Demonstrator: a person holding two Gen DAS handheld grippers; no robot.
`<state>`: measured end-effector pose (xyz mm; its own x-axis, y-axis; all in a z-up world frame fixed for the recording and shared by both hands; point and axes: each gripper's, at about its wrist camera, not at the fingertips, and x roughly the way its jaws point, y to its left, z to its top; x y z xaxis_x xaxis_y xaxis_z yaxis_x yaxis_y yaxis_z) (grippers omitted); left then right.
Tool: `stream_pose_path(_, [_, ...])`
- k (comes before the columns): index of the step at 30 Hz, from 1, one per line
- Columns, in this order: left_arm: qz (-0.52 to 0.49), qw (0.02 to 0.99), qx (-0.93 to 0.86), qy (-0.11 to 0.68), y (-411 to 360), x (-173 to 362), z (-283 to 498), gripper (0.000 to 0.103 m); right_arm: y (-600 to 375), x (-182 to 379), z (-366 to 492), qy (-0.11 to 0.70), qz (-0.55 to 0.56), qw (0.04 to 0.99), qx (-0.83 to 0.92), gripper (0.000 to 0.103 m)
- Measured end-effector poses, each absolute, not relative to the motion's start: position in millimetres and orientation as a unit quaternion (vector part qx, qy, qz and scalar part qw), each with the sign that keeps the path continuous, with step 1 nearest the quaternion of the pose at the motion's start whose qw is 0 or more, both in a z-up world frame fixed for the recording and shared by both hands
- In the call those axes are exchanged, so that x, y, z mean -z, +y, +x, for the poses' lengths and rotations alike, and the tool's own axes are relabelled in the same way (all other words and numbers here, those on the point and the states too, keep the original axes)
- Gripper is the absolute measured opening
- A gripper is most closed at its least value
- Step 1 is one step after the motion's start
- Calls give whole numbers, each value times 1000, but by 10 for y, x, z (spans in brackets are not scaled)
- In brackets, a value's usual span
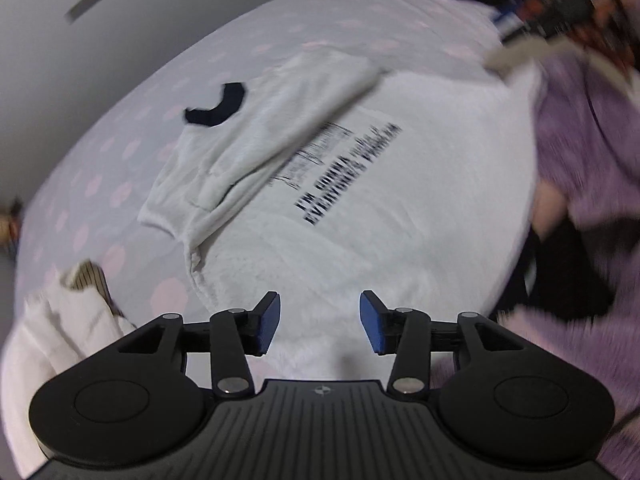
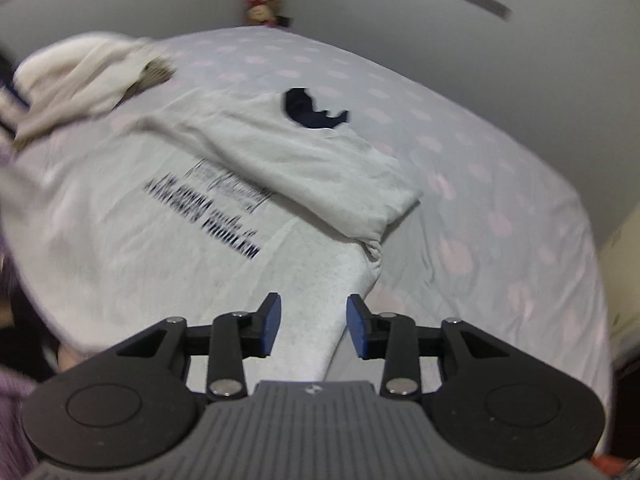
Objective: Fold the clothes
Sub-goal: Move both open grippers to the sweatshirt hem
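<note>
Both the left gripper (image 1: 319,322) and right gripper (image 2: 313,326) hover with jaws apart over the white shirt (image 1: 400,208), so a shallow pinch risks dragging the folded sleeve (image 1: 280,120) loose

I count one white cotton T-shirt (image 1: 360,184) with dark printed lettering and a navy collar, lying on one grey bedsheet (image 2: 500,200) dotted with pale pink spots. One crumpled heap of white and striped cloth (image 2: 80,76) sits beside it. I have two black grippers with blue pads, the left (image 1: 319,322) and the right (image 2: 313,325), both spread apart.
</note>
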<state>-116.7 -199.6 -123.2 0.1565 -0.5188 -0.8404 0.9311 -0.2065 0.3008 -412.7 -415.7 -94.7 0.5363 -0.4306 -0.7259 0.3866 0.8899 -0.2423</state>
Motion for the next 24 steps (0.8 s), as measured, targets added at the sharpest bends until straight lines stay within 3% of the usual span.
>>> stream_pose_path(6, [561, 517, 626, 160, -1693, 1477, -1562, 52, -3697, 1004, -4212, 466, -85, 868, 153, 58])
stream_pose_path(8, [589, 502, 617, 142, -1642, 1607, -1635, 53, -3594, 1051, -4227, 472, -91, 863, 152, 83])
stream_pose_path(18, [665, 449, 586, 110, -1671, 1953, -1754, 53, -3236, 1325, -4110, 507, -201, 829, 127, 80])
stream_pose_path(24, [703, 433, 558, 83, -1726, 2020, -1766, 46, -3238, 1443, -4064, 529, -257, 802, 98, 77])
